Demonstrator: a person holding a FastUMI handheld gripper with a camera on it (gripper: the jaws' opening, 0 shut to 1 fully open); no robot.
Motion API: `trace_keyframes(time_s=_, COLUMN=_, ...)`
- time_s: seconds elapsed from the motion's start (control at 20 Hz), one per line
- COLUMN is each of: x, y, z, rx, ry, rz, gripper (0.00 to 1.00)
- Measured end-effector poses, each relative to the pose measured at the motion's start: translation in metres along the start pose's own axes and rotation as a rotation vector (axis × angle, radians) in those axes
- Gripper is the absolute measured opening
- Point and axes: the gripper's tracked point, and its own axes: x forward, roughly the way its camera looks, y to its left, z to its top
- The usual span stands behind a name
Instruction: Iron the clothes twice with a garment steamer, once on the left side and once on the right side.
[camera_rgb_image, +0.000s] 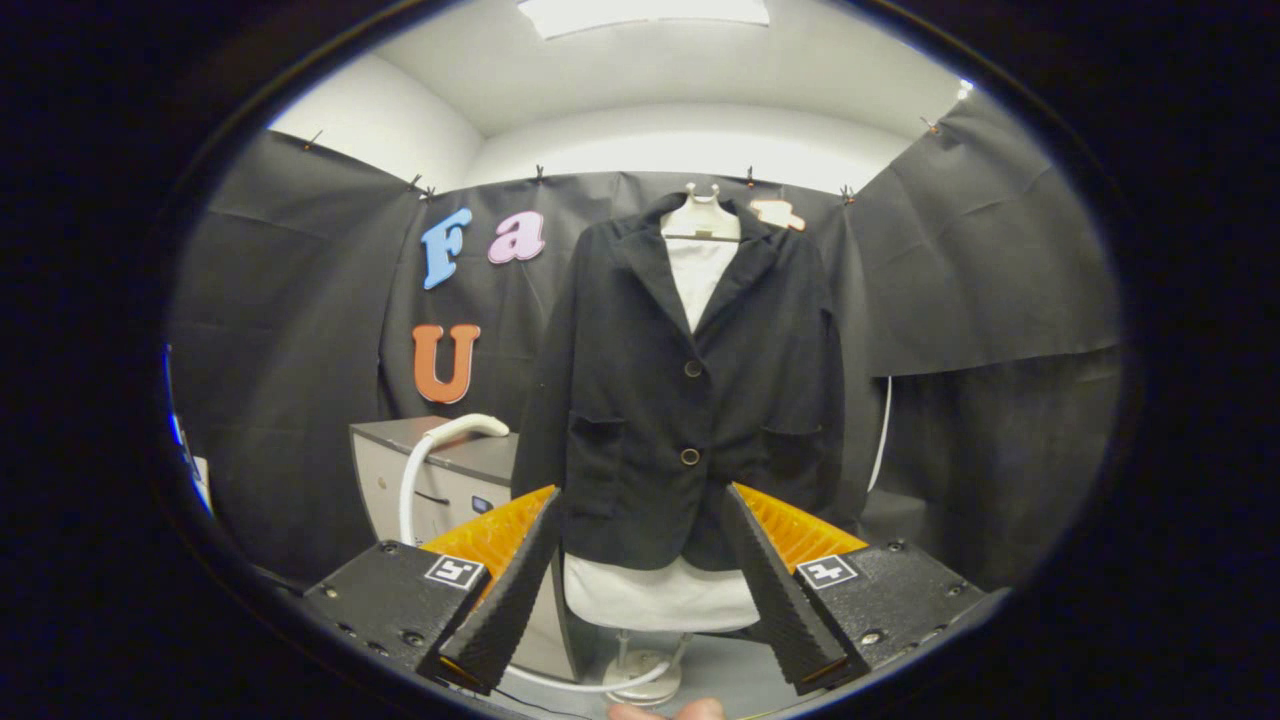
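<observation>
The garment steamer's head (478, 426), a smooth white rounded nozzle on a pale ribbed hose (412, 490), lies on top of a grey cabinet (455, 470) to the left of the jacket, well ahead of my left finger, and I have not taken it yet. My gripper (640, 590) hangs with its jaws spread wide and nothing between them but open air; the two black fingers (505, 600) are wedge-shaped with a fine ridged face, backed by orange ribbed plastic. Beyond them, centred in the gap, a black blazer (690, 400) hangs over a white torso form (660, 595) on a round-footed stand (640, 685). The cloth looks matte and slightly nubby, a woven suiting with two brass-toned buttons, notched lapels and patch pockets, so I judge it will take steam well but drag if the head is pressed hard. To do this step well, I would swing left and come at the steamer head from the side, closing across its narrow neck where the hose joins, since the glossy plastic may slip under a shallow grip. I would also keep the hose clear of the stand, as it loops along the floor around the base. A fingertip shows at the very bottom, below the stand.
</observation>
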Motion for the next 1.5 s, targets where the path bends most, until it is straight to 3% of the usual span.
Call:
trace_keyframes(time_s=0.45, x=0.034, y=0.116, z=-0.008, rx=0.122, ry=0.158, rz=0.069, gripper=0.98)
trace_keyframes(time_s=0.75, x=0.076, y=0.187, z=0.018, rx=0.148, ry=0.235, rz=0.141, gripper=0.99)
trace_keyframes(time_s=1.1, x=0.176, y=0.271, z=0.019, rx=0.1, ry=0.327, rz=0.234, gripper=0.99)
trace_keyframes(time_s=1.5, x=0.326, y=0.358, z=-0.022, rx=0.001, ry=0.537, rz=0.244, gripper=0.98)
